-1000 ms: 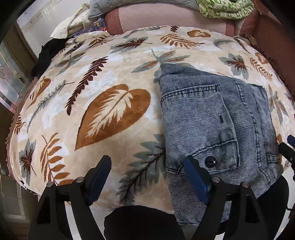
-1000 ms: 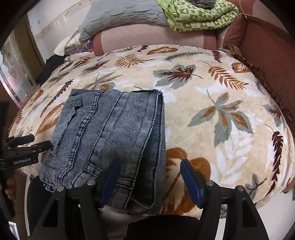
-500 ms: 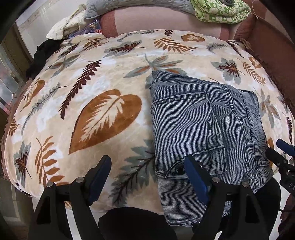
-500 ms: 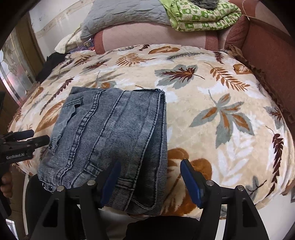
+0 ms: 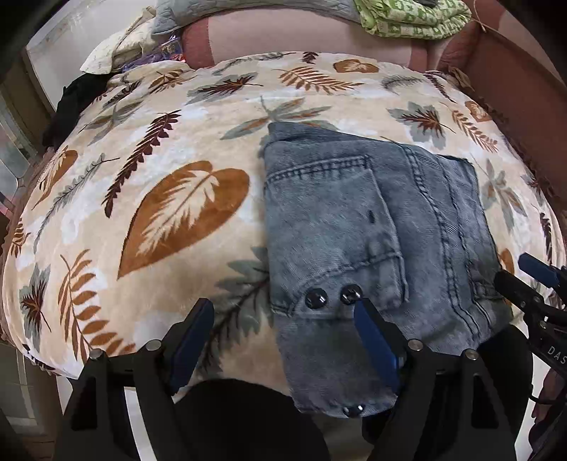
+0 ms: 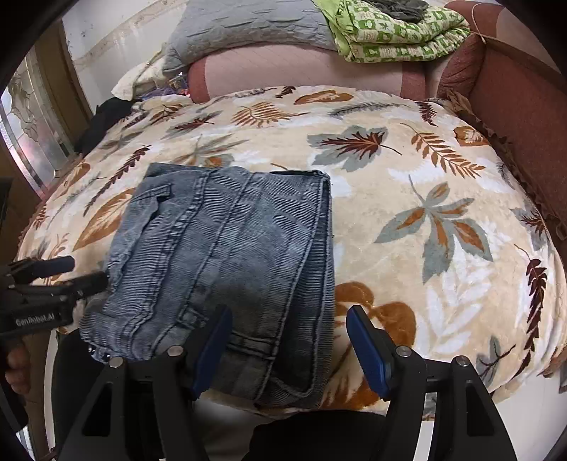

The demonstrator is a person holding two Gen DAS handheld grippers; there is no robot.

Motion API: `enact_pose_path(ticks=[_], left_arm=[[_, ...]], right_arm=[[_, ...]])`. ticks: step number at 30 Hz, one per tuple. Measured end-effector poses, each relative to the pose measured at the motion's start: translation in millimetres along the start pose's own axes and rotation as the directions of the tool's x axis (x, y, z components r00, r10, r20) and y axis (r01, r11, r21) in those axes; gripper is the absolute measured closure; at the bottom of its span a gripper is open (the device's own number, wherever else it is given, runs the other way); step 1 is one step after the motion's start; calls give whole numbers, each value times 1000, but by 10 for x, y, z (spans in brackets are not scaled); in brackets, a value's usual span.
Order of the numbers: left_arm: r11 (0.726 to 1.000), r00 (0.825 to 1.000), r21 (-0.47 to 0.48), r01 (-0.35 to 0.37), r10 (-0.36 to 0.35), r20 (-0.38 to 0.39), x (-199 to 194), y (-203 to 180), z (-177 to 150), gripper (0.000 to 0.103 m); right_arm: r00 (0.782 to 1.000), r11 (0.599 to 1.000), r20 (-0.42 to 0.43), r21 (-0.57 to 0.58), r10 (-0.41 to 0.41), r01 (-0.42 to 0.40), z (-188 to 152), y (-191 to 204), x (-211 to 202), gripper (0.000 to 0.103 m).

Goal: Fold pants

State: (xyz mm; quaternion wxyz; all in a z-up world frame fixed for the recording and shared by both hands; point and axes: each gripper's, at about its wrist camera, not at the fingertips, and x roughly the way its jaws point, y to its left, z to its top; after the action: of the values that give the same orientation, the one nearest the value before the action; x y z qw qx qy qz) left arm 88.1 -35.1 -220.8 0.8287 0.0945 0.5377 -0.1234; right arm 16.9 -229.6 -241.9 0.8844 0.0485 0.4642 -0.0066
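The grey-blue denim pants lie folded into a compact rectangle on the leaf-print blanket, their waistband end hanging over the near edge. They also show in the right wrist view. My left gripper is open and empty, just before the pants' near left corner; it also shows in the right wrist view. My right gripper is open and empty, above the pants' near right corner; it appears at the right edge of the left wrist view.
The blanket covers a rounded sofa seat. A reddish armrest rises at the right. A grey quilt and a green folded blanket lie on the backrest. Dark clothing sits at the far left.
Both grippers have drawn back a little from the folded pants and stayed open. The pants have not moved.
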Motion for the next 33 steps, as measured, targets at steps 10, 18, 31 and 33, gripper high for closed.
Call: enact_pose_path(ticks=[10, 18, 31, 33], left_arm=[[1000, 1000, -22, -4, 4, 30, -200, 97, -150, 21], [998, 999, -68, -17, 20, 37, -208, 321, -137, 21], [995, 1000, -96, -13, 11, -17, 81, 428, -110, 21], [995, 1000, -101, -15, 13, -20, 109, 445, -94, 21]], right_arm=[[999, 999, 28, -47, -26, 28, -83, 134, -214, 32], [992, 984, 50, -131, -115, 120, -70, 270, -247, 32], [989, 973, 31, -182, -141, 145, -13, 374, -34, 31], [990, 973, 28, -182, -137, 140, -8, 376, -13, 31]])
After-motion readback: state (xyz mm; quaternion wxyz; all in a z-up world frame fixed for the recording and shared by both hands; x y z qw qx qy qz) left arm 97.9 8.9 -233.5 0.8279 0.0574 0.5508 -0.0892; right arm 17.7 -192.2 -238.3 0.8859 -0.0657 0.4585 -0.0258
